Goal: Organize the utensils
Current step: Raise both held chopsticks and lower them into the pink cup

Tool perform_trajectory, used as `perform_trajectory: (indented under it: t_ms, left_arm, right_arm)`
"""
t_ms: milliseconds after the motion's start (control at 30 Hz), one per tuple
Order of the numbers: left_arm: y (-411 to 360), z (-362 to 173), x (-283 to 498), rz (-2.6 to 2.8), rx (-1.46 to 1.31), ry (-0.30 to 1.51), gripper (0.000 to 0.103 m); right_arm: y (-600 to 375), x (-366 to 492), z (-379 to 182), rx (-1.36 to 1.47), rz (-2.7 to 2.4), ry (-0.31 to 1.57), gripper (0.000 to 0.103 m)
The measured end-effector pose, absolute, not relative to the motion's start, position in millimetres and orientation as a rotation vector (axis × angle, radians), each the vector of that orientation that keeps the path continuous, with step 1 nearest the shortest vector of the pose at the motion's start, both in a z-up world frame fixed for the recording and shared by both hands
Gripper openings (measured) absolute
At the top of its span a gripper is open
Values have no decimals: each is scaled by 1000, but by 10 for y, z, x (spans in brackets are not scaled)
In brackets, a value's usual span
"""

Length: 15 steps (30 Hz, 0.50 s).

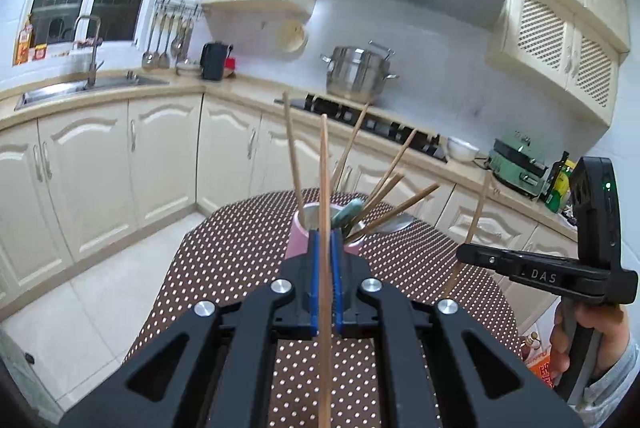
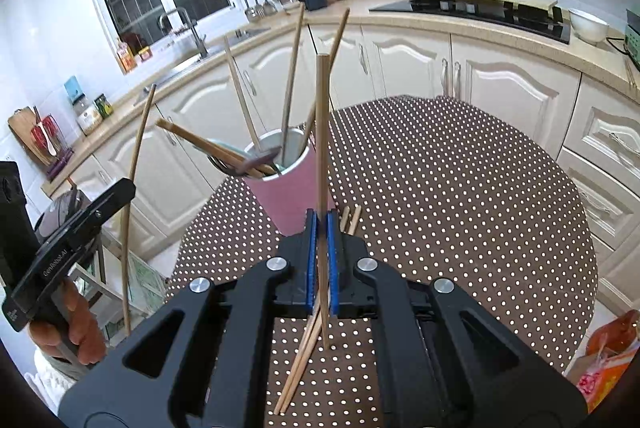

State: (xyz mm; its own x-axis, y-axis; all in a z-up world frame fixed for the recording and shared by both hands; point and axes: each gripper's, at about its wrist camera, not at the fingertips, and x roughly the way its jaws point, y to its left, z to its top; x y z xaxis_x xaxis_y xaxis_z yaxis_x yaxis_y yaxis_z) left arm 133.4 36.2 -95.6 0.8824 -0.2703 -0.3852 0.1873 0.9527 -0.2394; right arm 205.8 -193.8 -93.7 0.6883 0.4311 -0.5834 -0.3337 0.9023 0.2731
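Chopsticks of pale brown wood are gripped in both tools above a round table covered with a brown, white-dotted cloth (image 2: pixel 460 187). The left gripper (image 1: pixel 325 260) has its blue-padded fingers (image 1: pixel 313 280) pressed together on one long wooden chopstick (image 1: pixel 324 187), which is held nearly upright, its top end rising well above the cup behind it. The right gripper (image 2: pixel 320 248) is likewise pinched on a single upright wooden chopstick (image 2: pixel 322 131); in the left wrist view this tool (image 1: pixel 464 254) is seen to the right, just beside the table's edge, with its chopstick (image 1: pixel 478 207) standing up from the tip.

A pink cylindrical cup with a metal lining (image 2: pixel 290 187) stands on the table just beyond both tools, seen also in the left wrist view (image 1: pixel 298 240). Several more wooden chopsticks (image 2: pixel 292 75) are fanned out of it at different angles, and a pale green spoon-like utensil (image 1: pixel 348 211) is tucked in among them. A loose pair of wooden chopsticks (image 2: pixel 298 368) lies flat on the cloth, partly under the right gripper, near the cup's base.

Cream kitchen cabinets (image 1: pixel 160 147) and a steel stockpot (image 1: pixel 356 71) are seen at the far side.
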Motion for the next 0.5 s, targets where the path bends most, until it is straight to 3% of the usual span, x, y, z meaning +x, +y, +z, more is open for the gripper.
perform_trajectory:
  t_ms: [500]
  left_arm:
    - [379,-716,1476,-276,-234,253,5]
  right_arm:
    - [-2019,2037,-609,201,469,539,6]
